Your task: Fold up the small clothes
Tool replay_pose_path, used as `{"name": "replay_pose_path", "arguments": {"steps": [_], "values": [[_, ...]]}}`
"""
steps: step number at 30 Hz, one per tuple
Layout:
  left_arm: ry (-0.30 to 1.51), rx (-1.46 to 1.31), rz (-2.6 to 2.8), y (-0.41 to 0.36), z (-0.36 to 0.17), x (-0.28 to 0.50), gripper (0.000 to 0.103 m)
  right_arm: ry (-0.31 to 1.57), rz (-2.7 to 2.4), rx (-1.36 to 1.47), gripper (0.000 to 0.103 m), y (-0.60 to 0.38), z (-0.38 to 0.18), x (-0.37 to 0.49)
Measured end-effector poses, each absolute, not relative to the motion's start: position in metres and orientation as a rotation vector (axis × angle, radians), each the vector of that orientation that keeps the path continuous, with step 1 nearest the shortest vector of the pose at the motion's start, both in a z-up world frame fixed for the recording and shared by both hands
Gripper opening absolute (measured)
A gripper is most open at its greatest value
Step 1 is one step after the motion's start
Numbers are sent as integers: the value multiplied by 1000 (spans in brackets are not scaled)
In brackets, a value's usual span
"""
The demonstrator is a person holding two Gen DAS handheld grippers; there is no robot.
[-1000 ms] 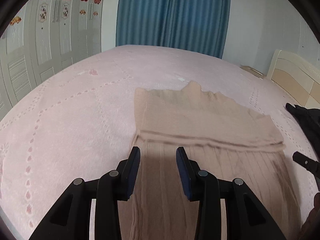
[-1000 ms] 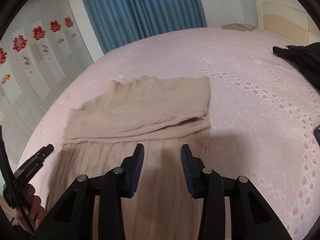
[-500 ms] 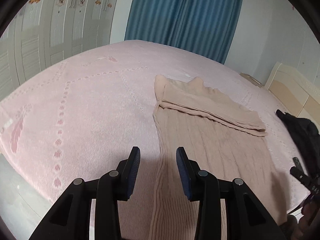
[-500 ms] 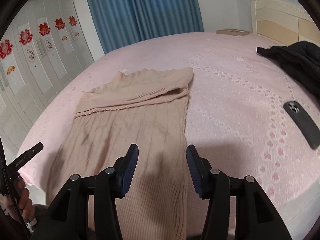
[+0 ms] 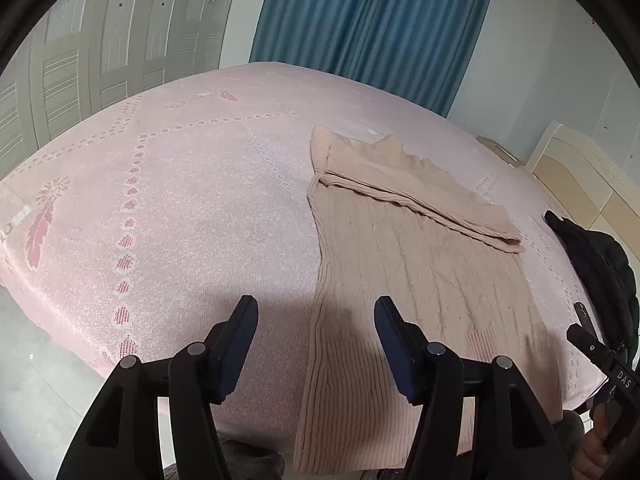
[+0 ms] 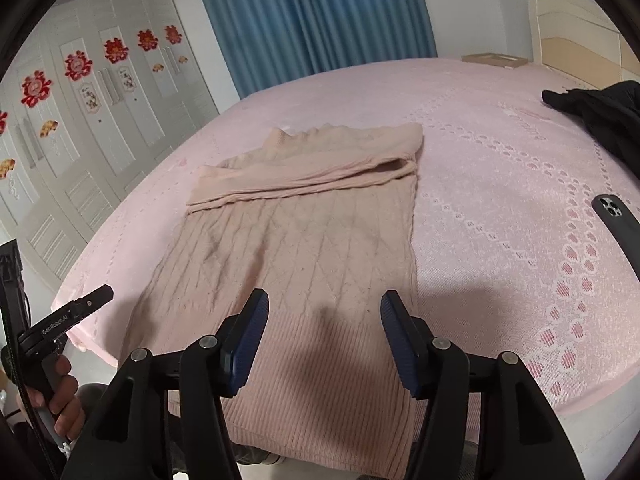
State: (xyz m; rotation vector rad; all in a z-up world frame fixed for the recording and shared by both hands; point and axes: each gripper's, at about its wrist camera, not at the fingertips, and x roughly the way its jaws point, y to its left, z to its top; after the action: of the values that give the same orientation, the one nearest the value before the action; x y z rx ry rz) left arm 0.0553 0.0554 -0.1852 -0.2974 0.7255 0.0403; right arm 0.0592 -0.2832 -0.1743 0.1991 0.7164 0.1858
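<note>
A beige knit sweater (image 5: 420, 272) lies flat on the pink bed, its sleeves folded across the chest near the collar and its ribbed hem hanging over the near bed edge. It also shows in the right wrist view (image 6: 304, 248). My left gripper (image 5: 316, 324) is open and empty, held above the sweater's left hem side. My right gripper (image 6: 324, 320) is open and empty above the hem's right half. Each gripper's tip shows at the edge of the other's view.
The pink patterned bedspread (image 5: 168, 200) covers a wide bed. A black garment (image 6: 600, 108) lies at the right, also in the left wrist view (image 5: 596, 260). A dark phone (image 6: 618, 224) lies on the bed at right. White wardrobes, blue curtains and a headboard stand behind.
Both grippers have pulled back from the folded sleeves toward the near bed edge and their jaws have opened wider. The sweater has not moved.
</note>
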Motion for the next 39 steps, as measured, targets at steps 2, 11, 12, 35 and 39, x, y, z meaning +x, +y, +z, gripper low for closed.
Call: {"name": "replay_pose_path", "arguments": {"steps": [2, 11, 12, 35, 39], "values": [[731, -305, 44, 57, -186, 56, 59, 717, 190, 193, 57, -282, -175, 60], [748, -311, 52, 54, -188, 62, 59, 719, 202, 205, 57, -285, -176, 63], [749, -311, 51, 54, -188, 62, 59, 720, 202, 210, 57, -286, -176, 63], [769, -352, 53, 58, -192, 65, 59, 730, 201, 233, 57, -288, -176, 65], [770, -351, 53, 58, -192, 65, 59, 731, 201, 233, 57, -288, -176, 65]]}}
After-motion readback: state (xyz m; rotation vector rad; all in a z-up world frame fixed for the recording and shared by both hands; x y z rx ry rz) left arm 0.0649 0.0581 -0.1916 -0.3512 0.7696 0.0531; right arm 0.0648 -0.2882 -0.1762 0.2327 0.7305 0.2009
